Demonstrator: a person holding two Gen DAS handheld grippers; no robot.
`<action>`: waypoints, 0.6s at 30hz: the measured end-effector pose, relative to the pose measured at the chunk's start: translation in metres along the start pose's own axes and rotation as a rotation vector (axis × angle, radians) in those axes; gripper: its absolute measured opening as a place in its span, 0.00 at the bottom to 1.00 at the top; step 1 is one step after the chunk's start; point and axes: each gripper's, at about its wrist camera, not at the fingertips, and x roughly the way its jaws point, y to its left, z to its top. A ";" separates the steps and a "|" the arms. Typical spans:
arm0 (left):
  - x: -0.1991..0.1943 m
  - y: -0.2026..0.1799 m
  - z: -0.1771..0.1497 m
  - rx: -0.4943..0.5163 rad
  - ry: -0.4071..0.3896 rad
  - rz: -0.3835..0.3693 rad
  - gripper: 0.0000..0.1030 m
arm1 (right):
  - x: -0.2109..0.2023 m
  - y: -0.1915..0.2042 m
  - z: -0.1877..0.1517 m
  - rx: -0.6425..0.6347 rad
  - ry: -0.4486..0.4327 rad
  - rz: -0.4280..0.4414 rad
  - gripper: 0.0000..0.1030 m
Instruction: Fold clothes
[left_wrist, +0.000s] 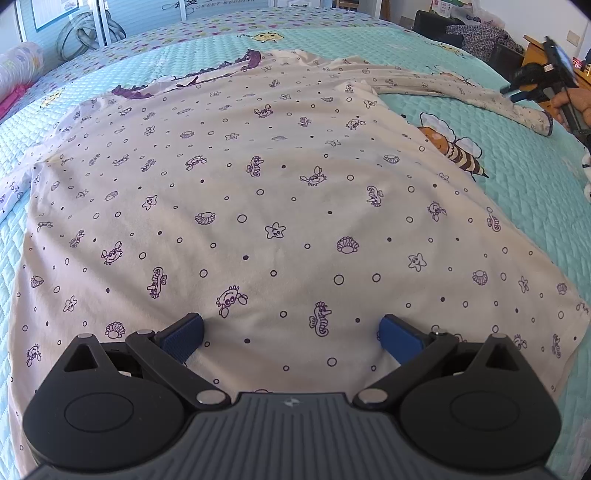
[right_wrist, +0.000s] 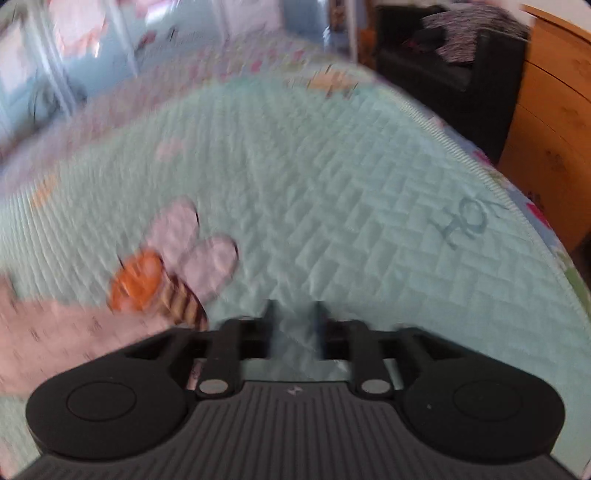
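A pale pyjama top with purple sea-creature prints and a purple lace collar lies spread flat on the turquoise quilted bedspread. Its long sleeve stretches out to the right. My left gripper hovers over the near hem, open, its blue pads wide apart with nothing between them. My right gripper, held by a hand, is beside the sleeve's cuff. In the blurred right wrist view the right gripper shows a narrow gap with only bedspread behind it; part of the top is at lower left.
A bee picture on the bedspread lies beside the top's right edge. A rolled pink bundle sits at far left. Beyond the bed's right edge stand a dark chair with clothes and a wooden cabinet.
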 end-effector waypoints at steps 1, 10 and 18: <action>0.000 0.000 0.000 -0.001 -0.001 0.002 1.00 | -0.010 0.000 -0.002 0.037 -0.040 0.009 0.54; 0.000 -0.001 0.001 -0.010 0.008 0.011 1.00 | -0.033 0.028 -0.022 0.064 -0.176 -0.007 0.61; 0.000 -0.001 0.000 -0.010 0.003 0.012 1.00 | -0.035 0.068 -0.036 -0.222 -0.119 -0.078 0.63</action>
